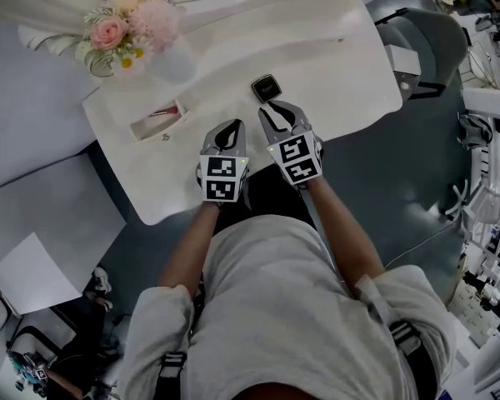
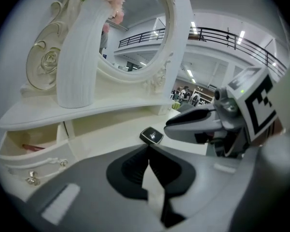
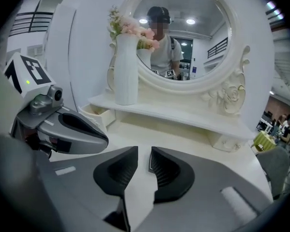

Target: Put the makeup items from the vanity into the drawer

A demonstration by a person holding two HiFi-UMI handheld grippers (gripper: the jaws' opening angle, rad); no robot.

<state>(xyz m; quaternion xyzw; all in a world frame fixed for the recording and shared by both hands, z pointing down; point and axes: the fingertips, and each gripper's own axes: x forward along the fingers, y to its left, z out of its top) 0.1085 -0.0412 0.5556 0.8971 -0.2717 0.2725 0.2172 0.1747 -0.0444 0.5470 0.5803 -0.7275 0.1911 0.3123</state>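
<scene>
Compact (image 2: pixel 152 136) shows in left gripper view, not right's; right gripper (image 3: pixel 144 152) fingers apart, left gripper (image 2: pixel 149 152) fingers together.

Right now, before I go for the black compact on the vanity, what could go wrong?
1. The right gripper's jaws stand only narrowly apart. The compact looks wider, so they may shove it instead of gripping it.
2. The left gripper, shut, sits close beside the right one, so they could collide.
3. The open drawer lies right by the vase, and a drop-off there might knock it.
</scene>
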